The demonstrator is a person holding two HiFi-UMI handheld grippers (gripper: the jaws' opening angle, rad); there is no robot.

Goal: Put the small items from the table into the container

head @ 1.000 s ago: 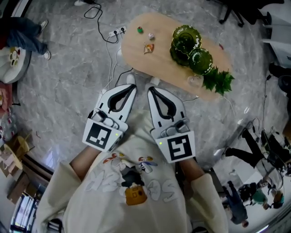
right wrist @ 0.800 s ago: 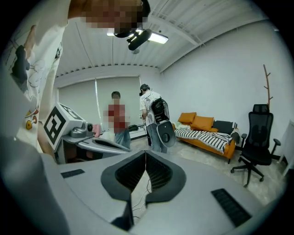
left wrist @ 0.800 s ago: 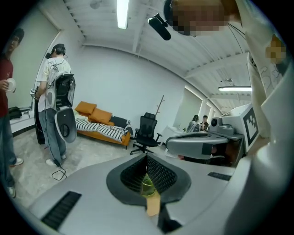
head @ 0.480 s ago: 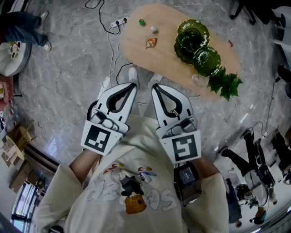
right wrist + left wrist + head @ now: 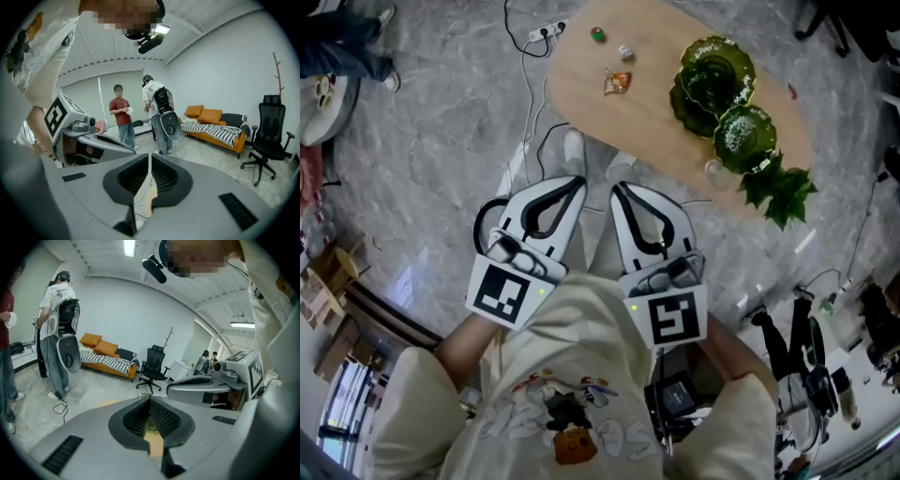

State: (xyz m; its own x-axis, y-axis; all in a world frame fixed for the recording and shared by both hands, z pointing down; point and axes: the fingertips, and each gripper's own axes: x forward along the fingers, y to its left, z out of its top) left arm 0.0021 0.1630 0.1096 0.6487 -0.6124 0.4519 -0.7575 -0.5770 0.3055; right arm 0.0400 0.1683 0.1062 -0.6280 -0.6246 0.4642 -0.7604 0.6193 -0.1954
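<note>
On the oval wooden table (image 5: 656, 122) lie three small items: a green and red piece (image 5: 597, 36), a pale piece (image 5: 625, 52) and an orange wrapped piece (image 5: 617, 82). Two stacked green glass dishes (image 5: 713, 73) and a smaller green dish (image 5: 744, 136) stand at its right. My left gripper (image 5: 577, 182) and right gripper (image 5: 619, 188) hang side by side before the table's near edge, well short of the items. Both are shut with nothing between the jaws. In the left gripper view the left gripper (image 5: 150, 400) meets tip to tip; likewise the right gripper (image 5: 149, 156) in its own view.
Green leaves (image 5: 778, 192) and a clear glass (image 5: 714, 170) sit at the table's right end. A power strip with cables (image 5: 546, 33) lies on the marble floor left of the table. People stand farther off in the room (image 5: 123, 114), by an orange sofa (image 5: 216, 123) and an office chair (image 5: 153, 365).
Both grippers have sunk lower and sit closer to my body. In the head view the table has slid toward the upper right.
</note>
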